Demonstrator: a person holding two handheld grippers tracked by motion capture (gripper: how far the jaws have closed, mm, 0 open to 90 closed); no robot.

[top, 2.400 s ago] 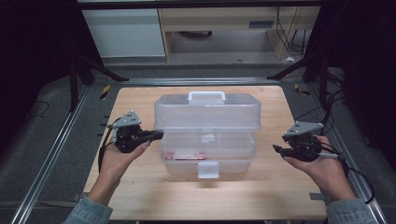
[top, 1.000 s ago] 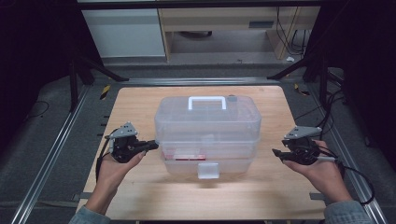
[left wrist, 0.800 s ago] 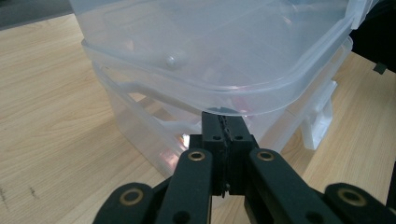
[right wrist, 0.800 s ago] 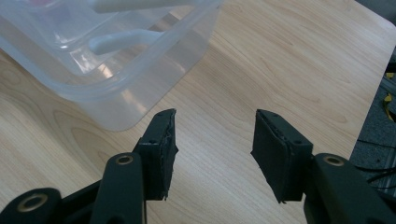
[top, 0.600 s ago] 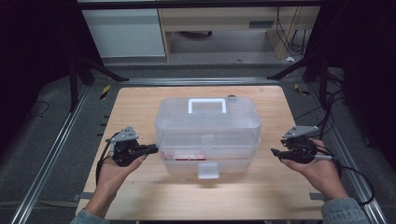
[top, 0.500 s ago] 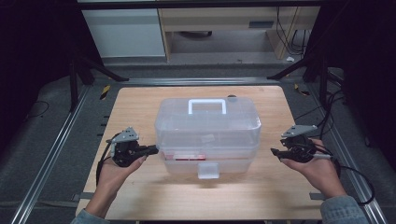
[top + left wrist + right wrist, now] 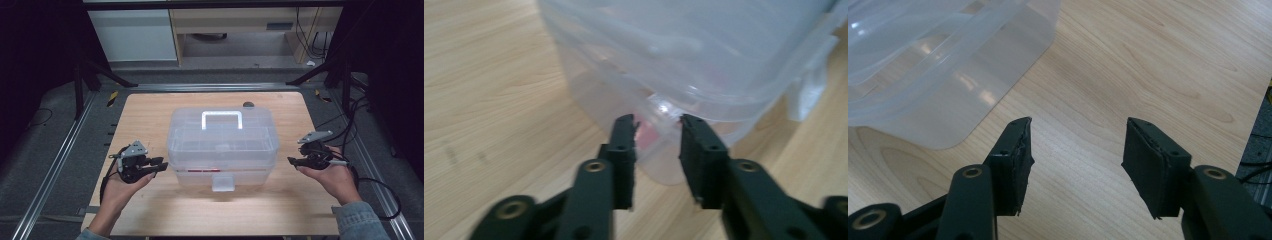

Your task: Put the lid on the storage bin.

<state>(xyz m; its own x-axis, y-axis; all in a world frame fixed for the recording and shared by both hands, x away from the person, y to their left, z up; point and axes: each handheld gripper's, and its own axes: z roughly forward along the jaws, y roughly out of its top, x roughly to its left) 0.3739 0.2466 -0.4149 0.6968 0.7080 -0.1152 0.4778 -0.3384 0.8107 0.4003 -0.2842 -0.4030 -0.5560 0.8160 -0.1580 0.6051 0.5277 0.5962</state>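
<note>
A clear plastic toolbox with a white handle and a front latch stands shut in the middle of the wooden table. My left gripper is held just left of it. In the left gripper view the left gripper points at the toolbox's lower corner; its jaws have just been opening and grip nothing. My right gripper hovers right of the box. Its jaws have just widened over bare wood, with the box wall off to one side.
A small dark object lies at the table's far edge behind the box. Metal rails run along both sides of the table, and cables trail by the right rail. Cabinets stand beyond the table.
The box's top, set back earlier, now sits squarely shut. The left jaws have parted from shut. Both hands have drawn slightly toward the person, and the right has sunk a little.
</note>
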